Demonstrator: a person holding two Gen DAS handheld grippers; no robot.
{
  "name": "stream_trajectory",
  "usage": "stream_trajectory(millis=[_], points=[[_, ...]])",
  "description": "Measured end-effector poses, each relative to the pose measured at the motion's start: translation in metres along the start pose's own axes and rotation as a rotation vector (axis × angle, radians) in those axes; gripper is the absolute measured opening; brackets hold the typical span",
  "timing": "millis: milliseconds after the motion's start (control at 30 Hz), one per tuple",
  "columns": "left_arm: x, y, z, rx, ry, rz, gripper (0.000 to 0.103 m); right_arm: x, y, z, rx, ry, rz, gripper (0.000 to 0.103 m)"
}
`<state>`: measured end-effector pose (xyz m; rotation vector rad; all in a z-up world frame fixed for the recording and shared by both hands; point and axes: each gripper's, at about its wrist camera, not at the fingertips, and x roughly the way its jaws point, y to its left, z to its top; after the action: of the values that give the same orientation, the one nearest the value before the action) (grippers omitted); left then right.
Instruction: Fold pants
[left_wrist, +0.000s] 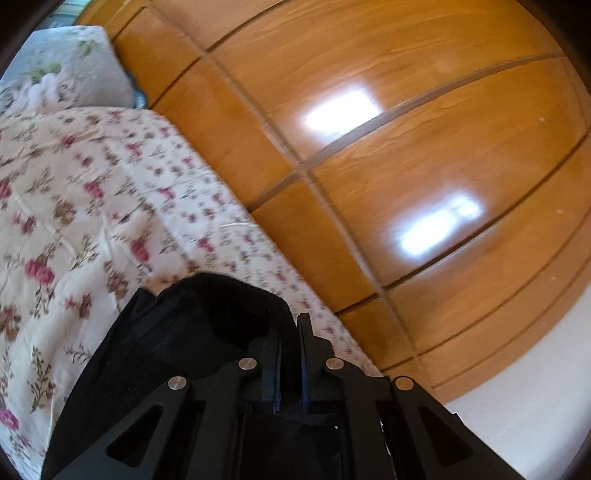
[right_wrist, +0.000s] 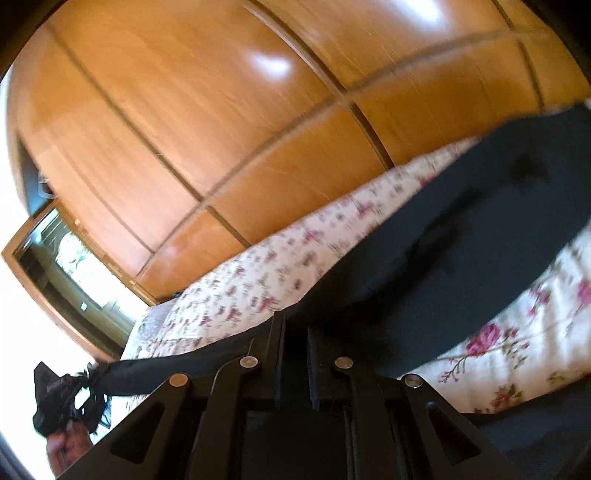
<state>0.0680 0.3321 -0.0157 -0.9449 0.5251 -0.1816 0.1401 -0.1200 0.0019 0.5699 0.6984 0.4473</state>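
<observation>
The black pants (left_wrist: 177, 332) bunch up right at my left gripper (left_wrist: 291, 332), whose two fingers are pressed together on a fold of the cloth above the floral bedspread (left_wrist: 92, 221). In the right wrist view the pants (right_wrist: 461, 240) run as a long dark band from the lower left up to the upper right, lifted off the bedspread (right_wrist: 258, 280). My right gripper (right_wrist: 297, 325) is shut on the band's lower edge. The left gripper (right_wrist: 55, 395) shows at the bottom left, pinching the gathered end of the same band, with a hand (right_wrist: 66, 450) below it.
A glossy wooden wardrobe (left_wrist: 369, 147) stands close behind the bed and fills the background in both views. A floral pillow (left_wrist: 66, 62) lies at the bed's far end. A wood-framed window or mirror (right_wrist: 66, 266) is at the left beside the wardrobe (right_wrist: 221, 110).
</observation>
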Motion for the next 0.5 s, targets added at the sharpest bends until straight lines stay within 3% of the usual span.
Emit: stream_trajectory(millis=[267,500], points=[[-0.030,0.007,0.001,-0.018,0.028,-0.059,0.006,-0.051,0.033,-0.017,-0.130,-0.029,0.028,0.011],[-0.051,0.026,-0.016,0.023,0.063,-0.004,0.006,-0.071,0.042,-0.046,-0.179,0.013,0.032,0.011]])
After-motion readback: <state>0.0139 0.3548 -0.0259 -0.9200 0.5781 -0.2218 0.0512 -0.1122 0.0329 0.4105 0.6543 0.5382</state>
